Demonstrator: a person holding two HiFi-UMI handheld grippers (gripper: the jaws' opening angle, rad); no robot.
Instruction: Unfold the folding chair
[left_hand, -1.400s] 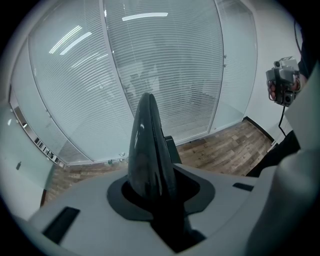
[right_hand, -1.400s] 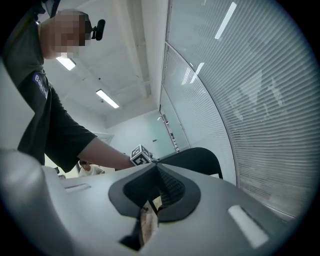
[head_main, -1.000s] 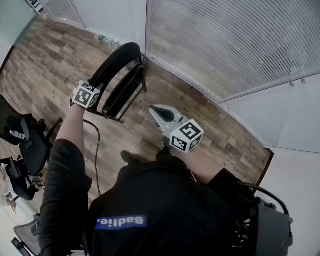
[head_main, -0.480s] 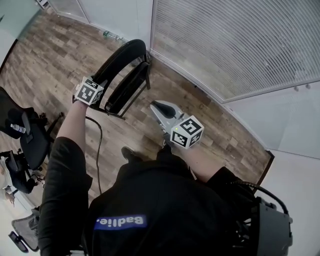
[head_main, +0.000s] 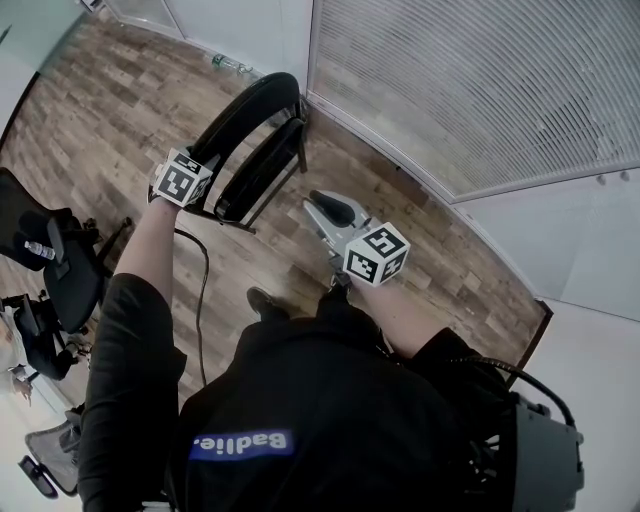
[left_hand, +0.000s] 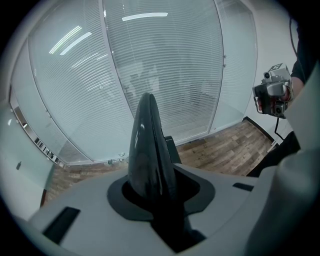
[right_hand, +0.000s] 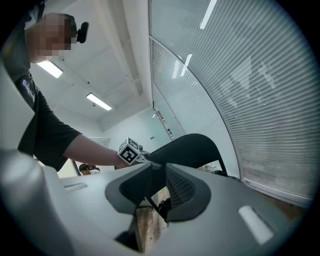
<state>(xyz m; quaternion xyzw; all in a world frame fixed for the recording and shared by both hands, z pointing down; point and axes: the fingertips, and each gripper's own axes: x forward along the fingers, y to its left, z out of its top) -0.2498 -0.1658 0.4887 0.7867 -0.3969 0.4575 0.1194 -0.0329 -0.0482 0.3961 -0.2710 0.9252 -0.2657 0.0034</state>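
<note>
Your left claw (left_hand: 152, 176) is clamped on the curved top rail of the black folding chair (head_main: 262, 150); the chair stands folded on the wood floor (head_main: 110, 110) beside a blind-covered glass wall (head_main: 470, 80); your right claw (head_main: 330, 210), near the chair, has just been opening to a narrow gap and grips nothing.

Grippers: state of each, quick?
Left gripper: closed on the chair back.
Right gripper: open, jaws have just been opening, nothing between them.
</note>
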